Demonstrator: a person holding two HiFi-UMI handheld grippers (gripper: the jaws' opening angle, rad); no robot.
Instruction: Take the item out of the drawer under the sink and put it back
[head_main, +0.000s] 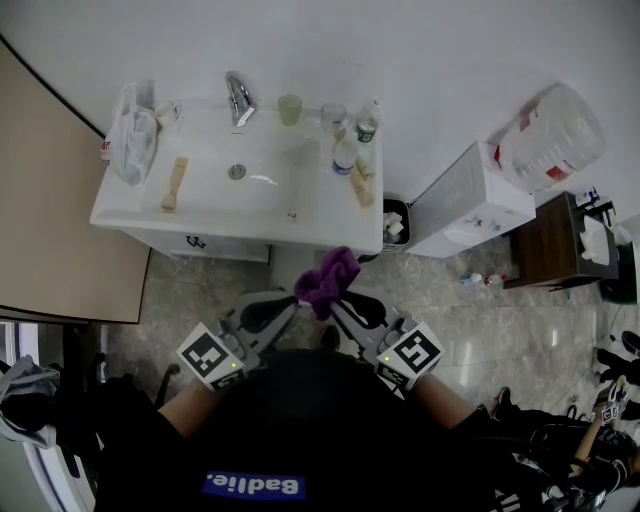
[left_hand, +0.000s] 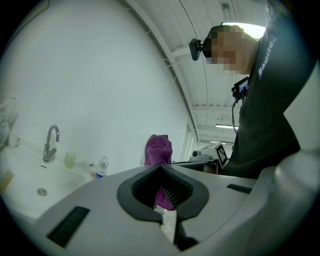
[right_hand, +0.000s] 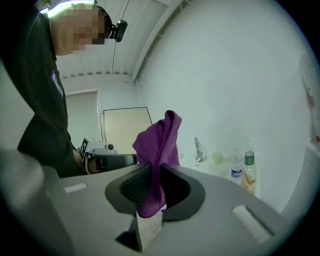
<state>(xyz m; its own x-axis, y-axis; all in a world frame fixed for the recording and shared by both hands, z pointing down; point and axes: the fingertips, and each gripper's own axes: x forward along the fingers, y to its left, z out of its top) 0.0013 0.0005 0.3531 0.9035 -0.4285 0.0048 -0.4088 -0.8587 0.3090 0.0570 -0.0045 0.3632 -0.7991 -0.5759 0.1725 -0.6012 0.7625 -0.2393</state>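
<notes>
Item: purple cloth (head_main: 328, 278), bunched, held in air betw. both tongs, just off sink unit's (head_main: 130, 215) front edge, nr its right corner.
R gripper (right_hand: 152, 167): jaws pinching cloth, a fold hanging thru the gap.
L gripper (left_hand: 160, 167): jaws pressed on cloth's other end.
Sink top, back edge: faucet (head_main: 238, 98), cup (head_main: 289, 108), bottles (head_main: 345, 158).

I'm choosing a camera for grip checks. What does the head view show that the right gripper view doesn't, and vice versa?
Head view only: the floor, the white box and the brown cabinet. Right gripper view only: the jaws of the right gripper closed on the purple cloth, and the person's head camera. Both: the cloth, left gripper, faucet and bottles.
</notes>
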